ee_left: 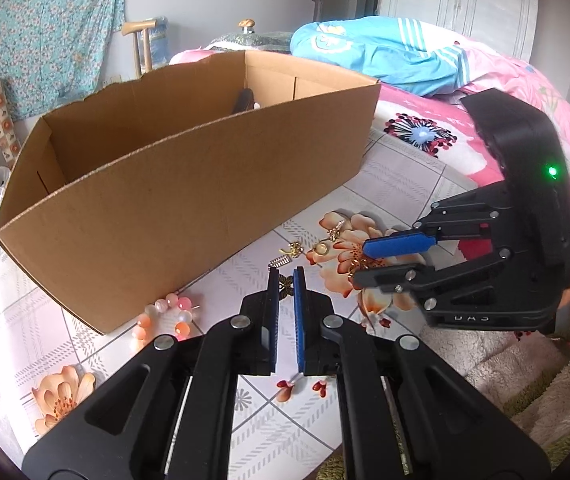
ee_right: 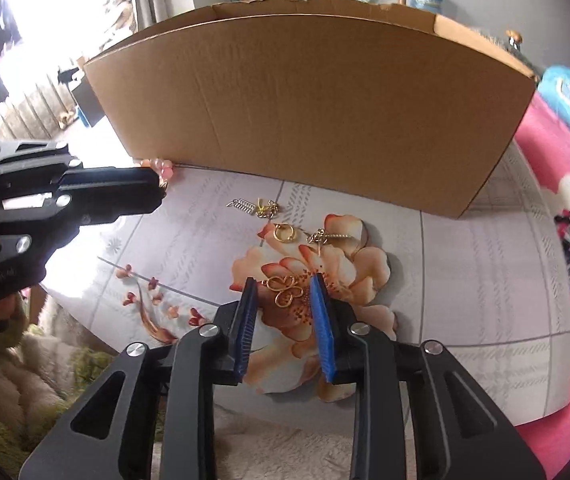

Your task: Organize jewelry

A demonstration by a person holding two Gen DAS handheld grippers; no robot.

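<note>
I count one open cardboard box (ee_left: pixel 189 184) on the bench (ee_right: pixel 465 280) and, in front of its near wall, seven loose pieces of jewelry: a cluster of pink and orange beads (ee_left: pixel 173 312) at the box's corner, a small silver comb-shaped piece (ee_right: pixel 241 205), a tangled gold piece (ee_right: pixel 267 208) just beside it, a plain gold ring (ee_right: pixel 285 233), a gold dangling piece (ee_right: pixel 325 237) near the ring, a gold looped-wire piece (ee_right: pixel 285 292), and a bronze filigree piece (ee_left: pixel 285 284). I have two tools in play. The right gripper (ee_right: pixel 283 279) is angled steeply down at the bench, and its blue fingers (ee_right: pixel 321 308) stand partly apart. The gold looped-wire piece lies on the printed flower between their tips, and I see neither pad pressing it. The left gripper (ee_left: pixel 285 271) also tilts down toward the bench, with its fingers (ee_left: pixel 300 320) drawn almost together, only a slit between them. The bronze filigree piece shows in that slit at the tips, and I cannot tell whether it is pinched or just lying beneath. From the right wrist view the left tool reaches in from the left, its tip close to the beads. From the left wrist view the right tool comes in from the right, tips down over the flower.
</note>
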